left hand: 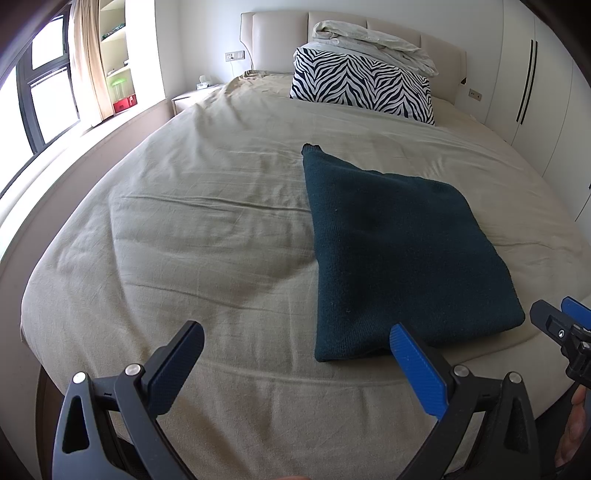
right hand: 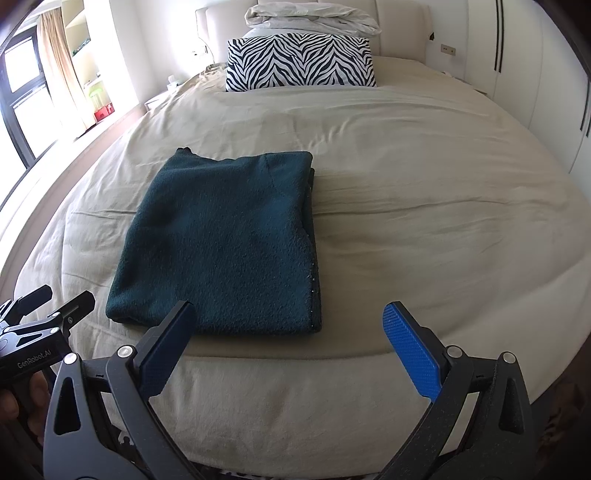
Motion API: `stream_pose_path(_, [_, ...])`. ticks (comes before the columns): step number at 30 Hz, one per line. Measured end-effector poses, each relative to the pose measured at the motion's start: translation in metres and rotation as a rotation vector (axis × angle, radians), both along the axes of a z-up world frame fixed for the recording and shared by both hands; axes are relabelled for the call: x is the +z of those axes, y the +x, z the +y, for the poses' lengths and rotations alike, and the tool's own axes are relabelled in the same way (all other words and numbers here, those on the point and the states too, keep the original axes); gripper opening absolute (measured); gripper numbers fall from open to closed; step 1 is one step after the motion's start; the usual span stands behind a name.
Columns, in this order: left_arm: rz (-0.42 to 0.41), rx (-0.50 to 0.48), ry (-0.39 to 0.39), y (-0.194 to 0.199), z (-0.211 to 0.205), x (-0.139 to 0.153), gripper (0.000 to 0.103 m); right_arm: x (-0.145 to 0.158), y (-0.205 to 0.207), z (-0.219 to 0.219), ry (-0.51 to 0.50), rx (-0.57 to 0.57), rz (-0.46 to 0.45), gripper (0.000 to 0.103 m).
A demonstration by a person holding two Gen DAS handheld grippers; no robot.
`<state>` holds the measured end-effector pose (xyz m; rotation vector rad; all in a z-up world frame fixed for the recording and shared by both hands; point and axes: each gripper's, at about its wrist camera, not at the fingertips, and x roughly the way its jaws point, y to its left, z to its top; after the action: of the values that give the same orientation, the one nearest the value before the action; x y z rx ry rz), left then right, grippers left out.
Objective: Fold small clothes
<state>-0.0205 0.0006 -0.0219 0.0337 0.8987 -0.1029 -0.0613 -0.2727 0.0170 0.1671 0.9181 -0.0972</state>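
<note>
Garment: dark teal knit sweater, folded into a flat rectangle; a seam curve shows on its top layer near the far right corner.
Garment position: on the bed, close to the foot edge and lying flat; stacked layer edges show along its right side in the right wrist view.
Bed cover: beige sheet, lightly creased, covering the whole mattress.
Left gripper: jaws spread wide, holding nothing; it hangs above the foot edge of the bed. Its blue pad overlaps the sweater's near corner in the left wrist view; contact cannot be told.
Right gripper: jaws spread wide, holding nothing; it hangs above the foot edge. Its dark finger overlaps the sweater's near edge in its own view; contact cannot be told.
Cross views: the right gripper shows at the right border of the left wrist view; the left gripper shows at the left border of the right wrist view, held by a hand.
Head of bed: zebra-print pillow against the padded headboard, with a bundled pale duvet on top of it.
Surroundings: window with curtain to the left, white wardrobe doors to the right.
</note>
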Motion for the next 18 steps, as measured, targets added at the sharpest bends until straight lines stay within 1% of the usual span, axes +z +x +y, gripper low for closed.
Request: stream_pose_path(18, [0.002,0.001,0.0,0.0001,0.0002,-0.0009,0.103,-0.0019,-0.0005,0.0,0.002,-0.001,0.006,0.103])
